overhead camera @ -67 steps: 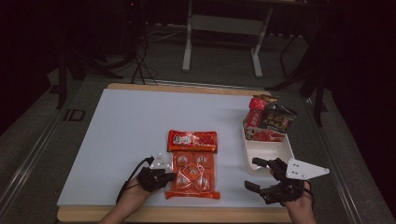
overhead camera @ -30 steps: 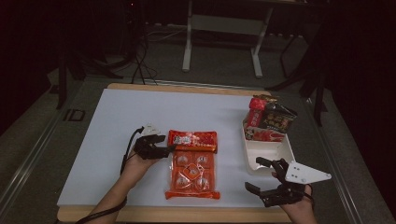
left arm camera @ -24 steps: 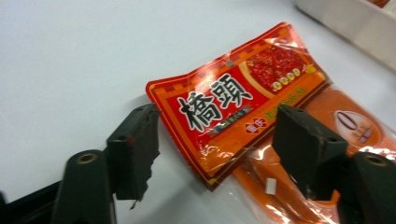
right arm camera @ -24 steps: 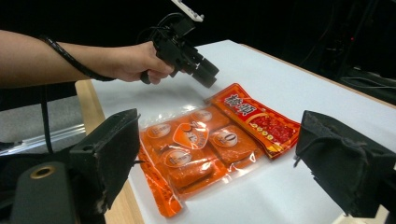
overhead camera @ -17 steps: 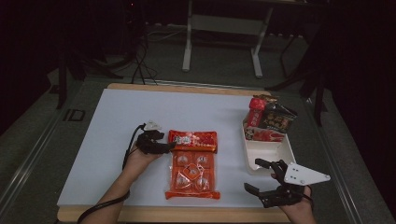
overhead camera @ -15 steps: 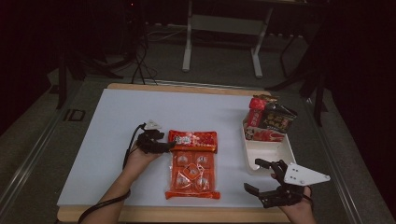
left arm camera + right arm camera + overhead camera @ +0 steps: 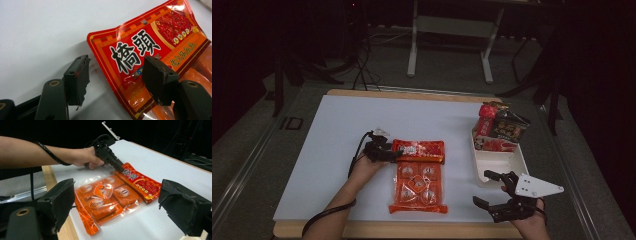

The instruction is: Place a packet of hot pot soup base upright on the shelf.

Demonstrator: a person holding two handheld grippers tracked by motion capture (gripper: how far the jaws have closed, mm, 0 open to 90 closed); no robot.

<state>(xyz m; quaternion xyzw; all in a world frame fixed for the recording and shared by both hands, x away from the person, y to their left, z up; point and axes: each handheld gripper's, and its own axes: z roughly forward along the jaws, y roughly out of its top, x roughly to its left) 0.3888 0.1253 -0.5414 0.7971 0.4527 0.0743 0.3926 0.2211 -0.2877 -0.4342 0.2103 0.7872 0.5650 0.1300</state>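
A red flat packet with black characters (image 7: 419, 150) (image 7: 140, 47) lies on the white table, its near edge overlapping an orange multi-pack of sachets (image 7: 418, 187) (image 7: 105, 200). My left gripper (image 7: 388, 153) (image 7: 117, 80) is low at the red packet's left end. Its jaws have just been closing; they straddle the packet's corner, one jaw over the print, the other over bare table, and the pads do not press it. My right gripper (image 7: 482, 188) (image 7: 117, 197) hangs open and empty near the front edge, right of the orange pack.
A white tray (image 7: 502, 162) stands at the right, with several red and dark snack packs (image 7: 499, 127) at its far end. The wooden front edge of the table (image 7: 412, 230) runs just below both hands. A cable trails from the left forearm.
My left gripper has moved from beside the orange pack away to the red packet's left end and has sunk toward the table. The right gripper has stayed put.
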